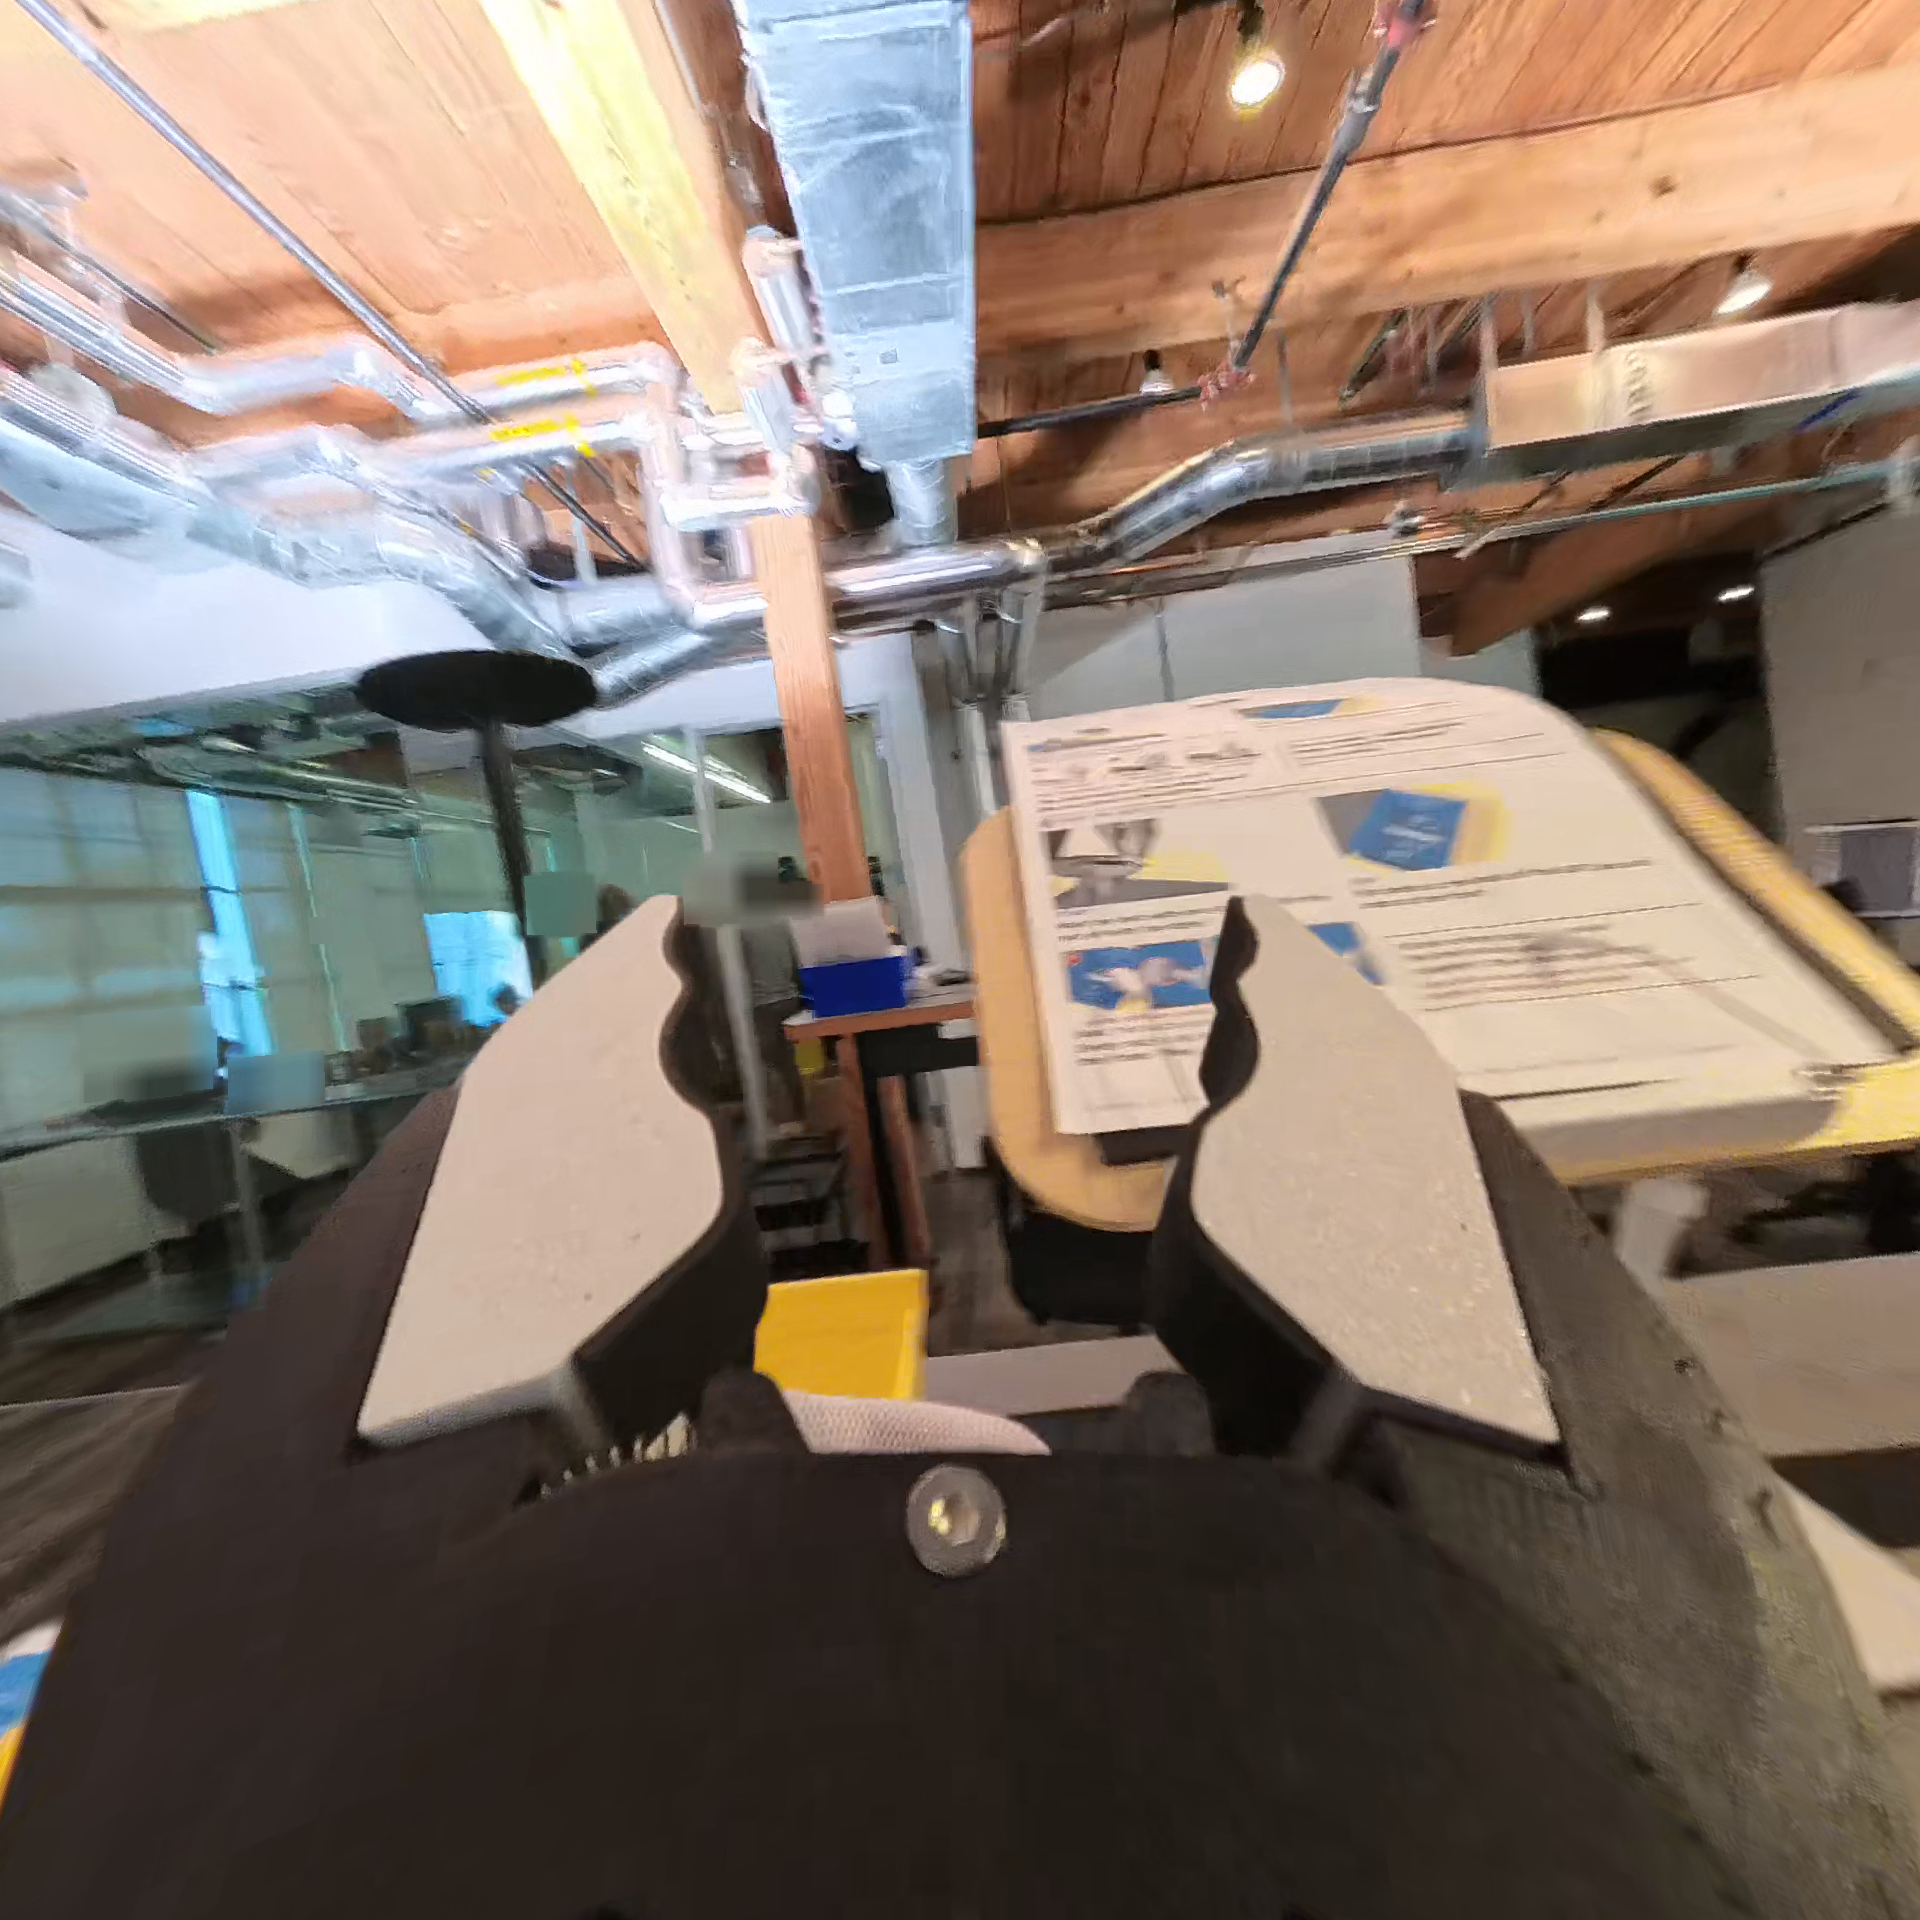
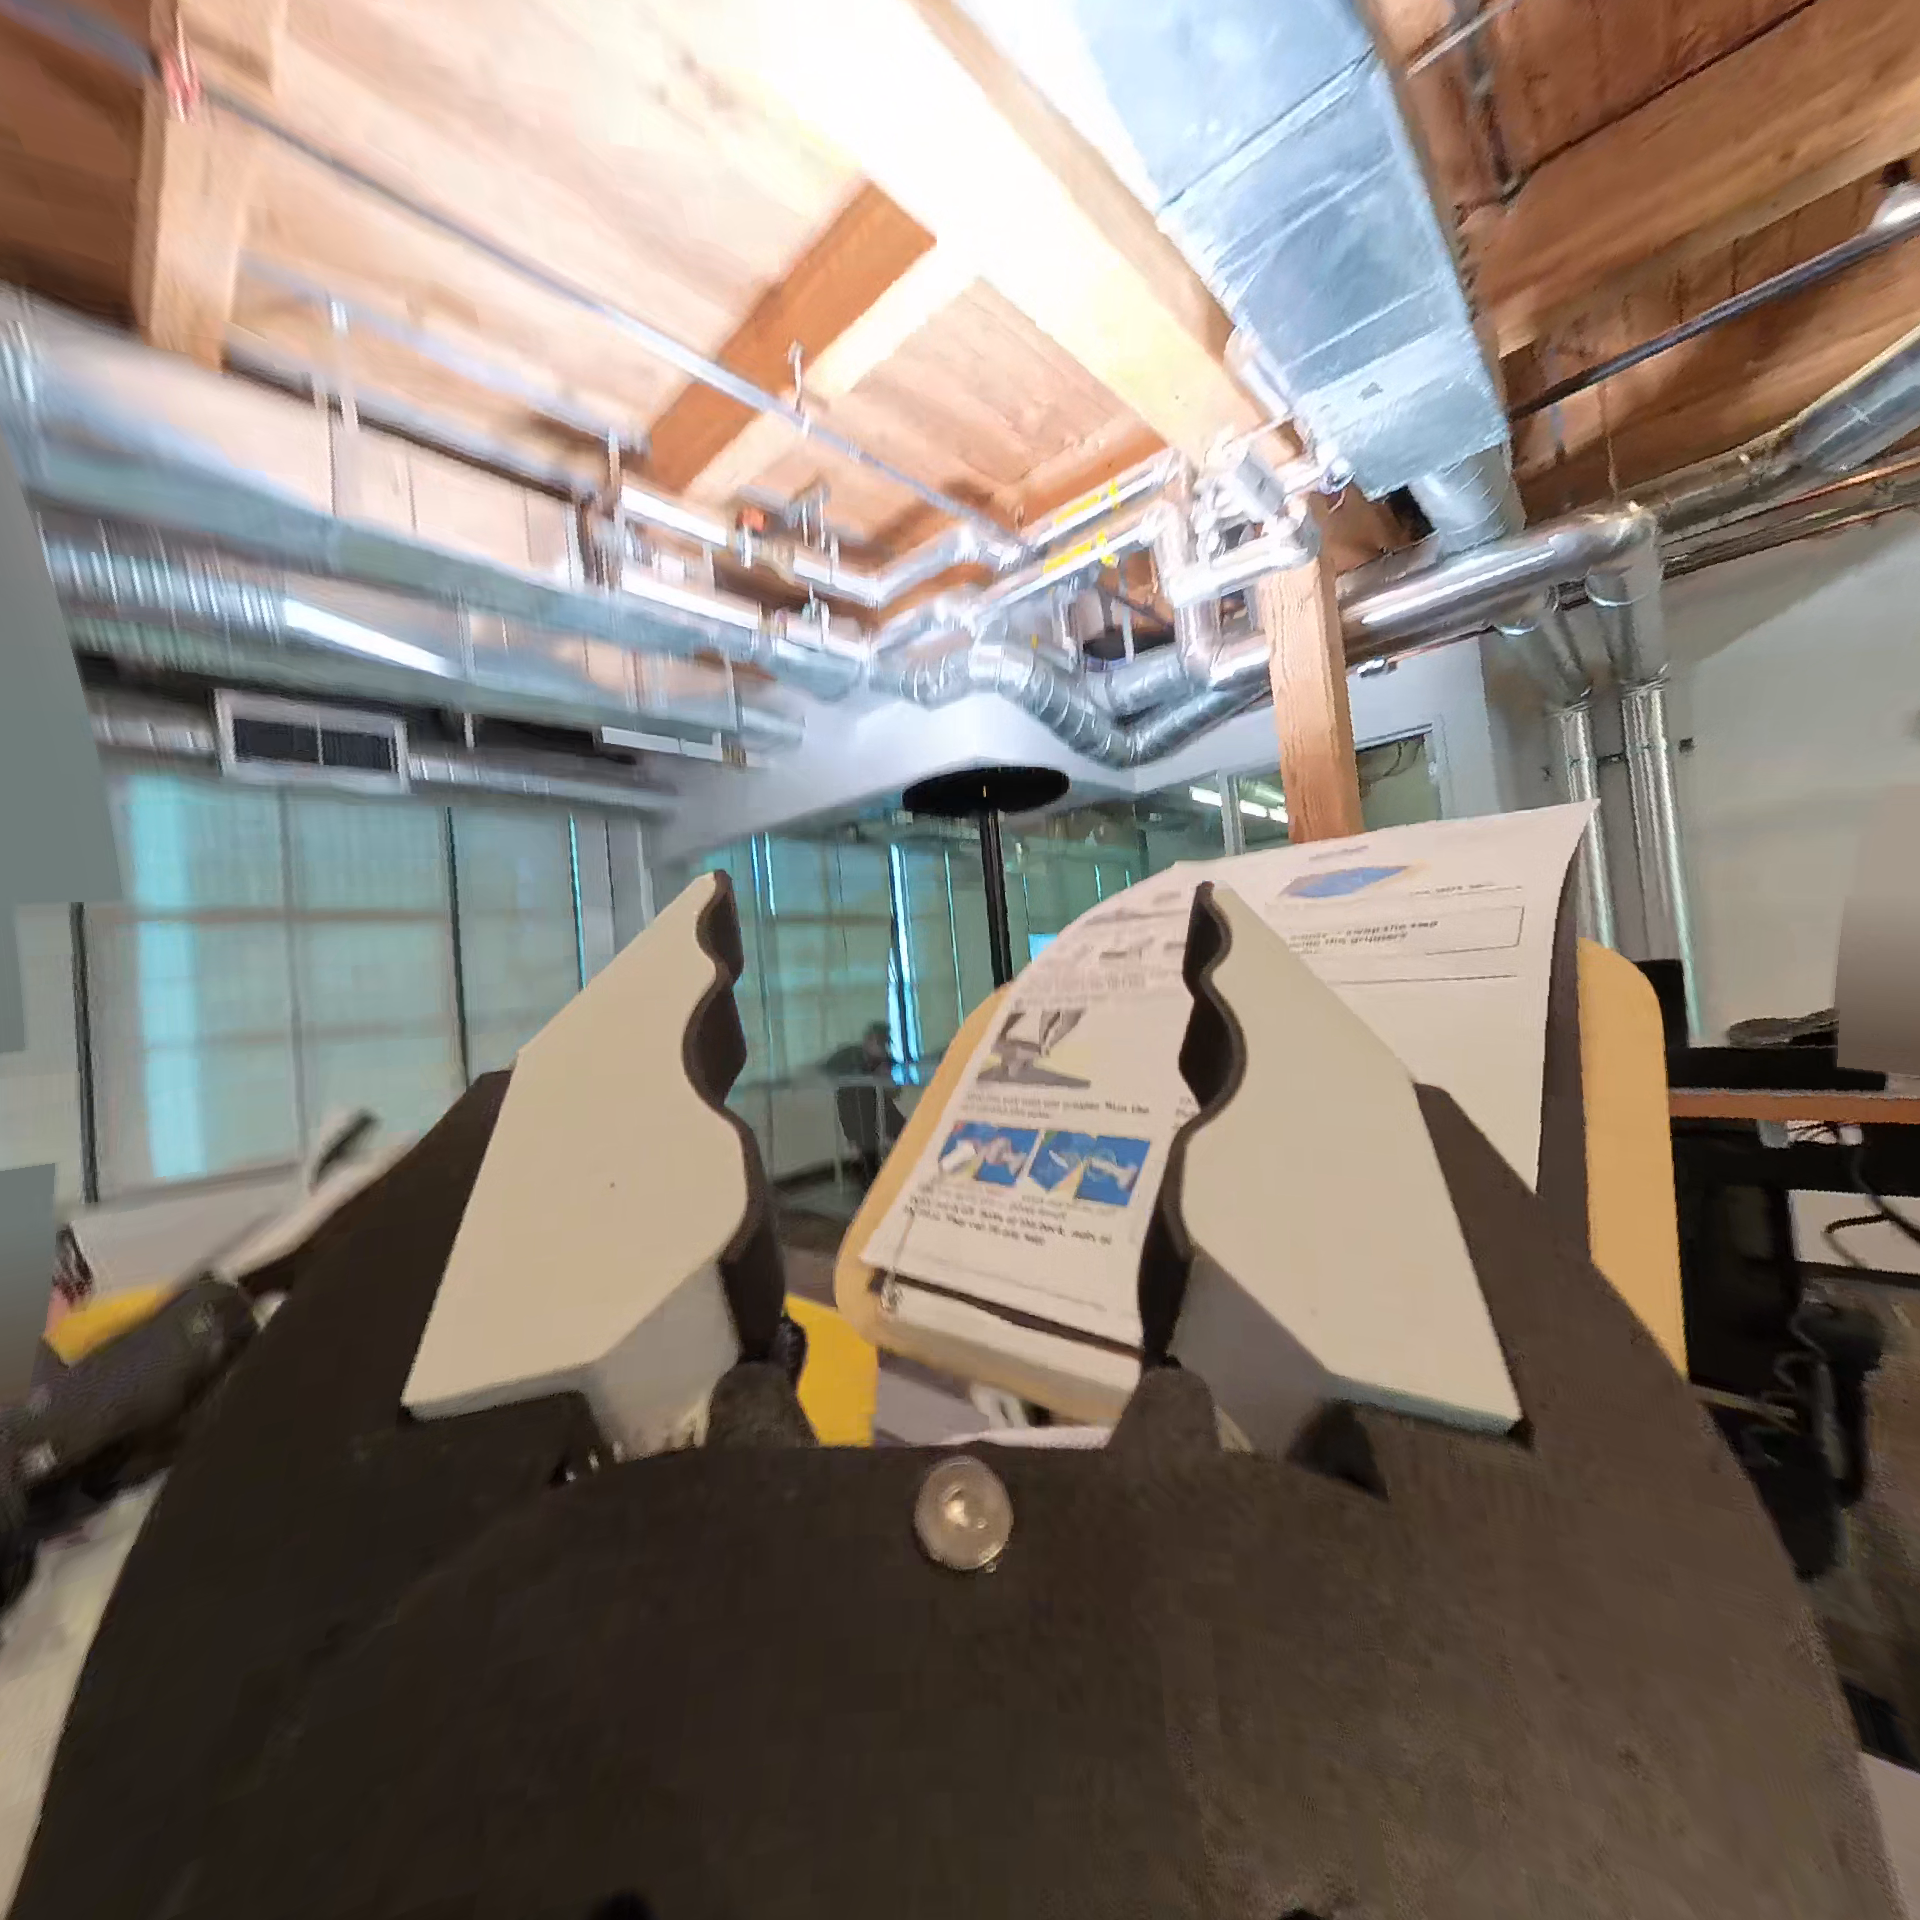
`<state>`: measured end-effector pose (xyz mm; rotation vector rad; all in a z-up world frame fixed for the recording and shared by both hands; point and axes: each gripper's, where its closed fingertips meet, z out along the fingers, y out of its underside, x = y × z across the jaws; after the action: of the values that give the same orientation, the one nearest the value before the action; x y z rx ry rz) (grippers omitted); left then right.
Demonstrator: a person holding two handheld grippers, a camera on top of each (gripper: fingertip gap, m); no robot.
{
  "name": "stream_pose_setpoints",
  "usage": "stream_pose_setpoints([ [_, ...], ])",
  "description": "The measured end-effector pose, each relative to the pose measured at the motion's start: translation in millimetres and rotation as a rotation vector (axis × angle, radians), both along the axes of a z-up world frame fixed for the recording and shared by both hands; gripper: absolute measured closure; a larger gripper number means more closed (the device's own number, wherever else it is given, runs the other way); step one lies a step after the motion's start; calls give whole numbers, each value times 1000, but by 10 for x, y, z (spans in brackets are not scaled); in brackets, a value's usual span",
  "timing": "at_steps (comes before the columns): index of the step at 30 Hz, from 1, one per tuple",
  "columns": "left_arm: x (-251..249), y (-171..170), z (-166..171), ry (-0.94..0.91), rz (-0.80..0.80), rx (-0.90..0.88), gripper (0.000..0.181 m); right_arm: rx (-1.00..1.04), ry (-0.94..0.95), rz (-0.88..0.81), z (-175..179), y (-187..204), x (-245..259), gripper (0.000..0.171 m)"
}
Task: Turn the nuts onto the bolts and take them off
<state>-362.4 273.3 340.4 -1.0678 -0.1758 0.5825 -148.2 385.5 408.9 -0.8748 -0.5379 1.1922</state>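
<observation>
- Across the far left of the left wrist view, glass partition walls (image 1: 260, 935) run behind a black floor lamp (image 1: 478, 691), all blurred.
- Nearer the middle, the left tool (image 1: 951, 925) points up and outward into the room, its two grey-faced fingers (image 1: 582, 1174) spread wide apart with nothing between them.
- Low between those fingers sits a yellow bin (image 1: 842, 1340), and just under it a bit of white fabric (image 1: 914, 1429) shows at the tool's base.
- Behind the gap stands a wooden post (image 1: 821, 748), with a blue box (image 1: 857, 982) on a far counter (image 1: 883, 1023) beside it.
- To the right, a printed instruction sheet (image 1: 1455, 894) lies on a tan board (image 1: 997, 1039), tilted toward the camera; the right-hand finger overlaps its lower corner.
- Overhead, wooden ceiling beams (image 1: 1351, 239) carry silver ducts (image 1: 873, 208) and pipes.
- On the far left of the right wrist view, a blurred dark object (image 2: 135, 1371) with yellow near it sits low; I cannot tell what it is.
- Centrally, the right tool (image 2: 956, 904) also tilts upward, fingers (image 2: 613, 1143) apart and holding nothing.
- Between and behind them are the black lamp (image 2: 985, 795) and a yellow patch (image 2: 836, 1371) low down.
- Right of centre, the same kind of sheet (image 2: 1351, 987) leans on its tan board (image 2: 1616, 1143), partly behind the right-hand finger.
- Nuts and bolts show in neither view, so their place cannot be told.
</observation>
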Motion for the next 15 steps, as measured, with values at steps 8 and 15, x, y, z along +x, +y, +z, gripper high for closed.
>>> stream_pose_setpoints([
  [8, -891, -59, 211, -53, 135, -264, 97, 109, -221, -97, -278, 80, -167, 92],
  [15, -1294, 153, -703, -272, 221, -553, 104, 131, -366, -60, -555, 79, -315, 112],
])
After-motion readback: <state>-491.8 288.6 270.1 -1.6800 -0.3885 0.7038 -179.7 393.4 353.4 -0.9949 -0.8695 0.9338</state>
